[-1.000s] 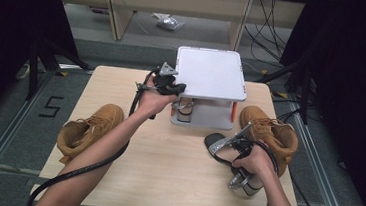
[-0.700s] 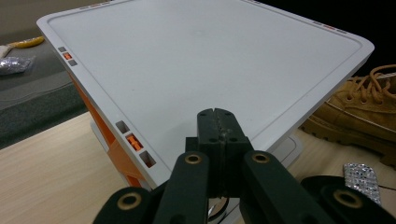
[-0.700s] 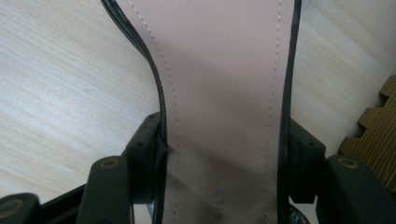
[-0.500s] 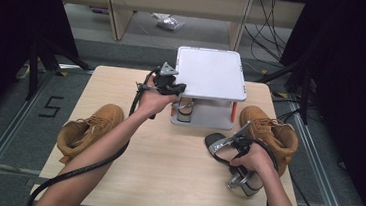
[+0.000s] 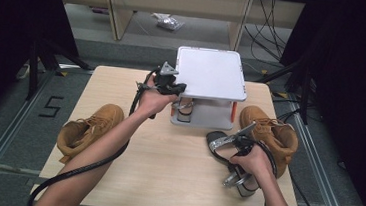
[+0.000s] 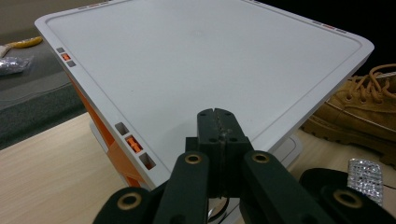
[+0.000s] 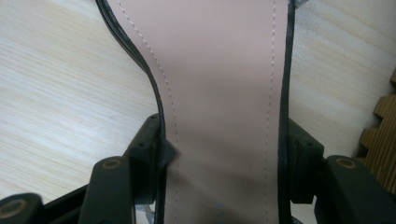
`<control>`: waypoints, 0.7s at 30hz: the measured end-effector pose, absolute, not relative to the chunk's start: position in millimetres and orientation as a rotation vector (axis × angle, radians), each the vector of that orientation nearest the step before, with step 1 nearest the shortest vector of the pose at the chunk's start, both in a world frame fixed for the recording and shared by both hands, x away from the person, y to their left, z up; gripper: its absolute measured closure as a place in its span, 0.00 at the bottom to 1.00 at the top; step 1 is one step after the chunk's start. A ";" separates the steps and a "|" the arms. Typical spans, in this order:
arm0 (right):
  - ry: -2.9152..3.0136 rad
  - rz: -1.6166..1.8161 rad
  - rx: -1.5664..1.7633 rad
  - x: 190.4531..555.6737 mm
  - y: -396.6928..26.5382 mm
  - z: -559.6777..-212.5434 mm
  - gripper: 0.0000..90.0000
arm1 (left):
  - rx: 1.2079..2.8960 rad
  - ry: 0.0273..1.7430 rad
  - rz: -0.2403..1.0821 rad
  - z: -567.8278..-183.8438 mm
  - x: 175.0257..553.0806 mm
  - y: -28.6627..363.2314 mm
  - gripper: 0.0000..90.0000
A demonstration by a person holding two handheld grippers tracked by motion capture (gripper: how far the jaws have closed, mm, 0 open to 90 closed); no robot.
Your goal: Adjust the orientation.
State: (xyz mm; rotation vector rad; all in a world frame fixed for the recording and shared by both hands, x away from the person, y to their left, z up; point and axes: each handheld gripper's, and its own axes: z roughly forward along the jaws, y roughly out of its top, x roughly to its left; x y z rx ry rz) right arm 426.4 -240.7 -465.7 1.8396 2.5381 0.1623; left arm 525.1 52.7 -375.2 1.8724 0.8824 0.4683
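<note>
The right gripper (image 7: 219,158) clamps its fingers on the sandal (image 7: 219,70), jaws just closing. The left gripper (image 6: 218,122) is closed, empty, over the white rack (image 6: 201,60).

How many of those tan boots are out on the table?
2. One tan boot lies near the left edge of the table, beside the person's left forearm. The other tan boot sits at the right edge, just behind the right hand. None seems hidden.
</note>
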 end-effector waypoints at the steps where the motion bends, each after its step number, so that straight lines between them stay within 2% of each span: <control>1: 2.532 0.178 1.851 425.7 -241.4 -464.1 0.49 | 1.872 0.882 0.468 -375.2 525.1 52.7 1.00; 11: 2.470 0.277 1.898 422.9 -245.2 -446.1 0.49 | 1.857 0.889 0.467 -375.8 525.0 51.7 1.00; 21: 2.433 0.309 1.913 424.6 -242.6 -443.8 0.49 | 1.850 0.896 0.462 -376.2 524.8 52.0 1.00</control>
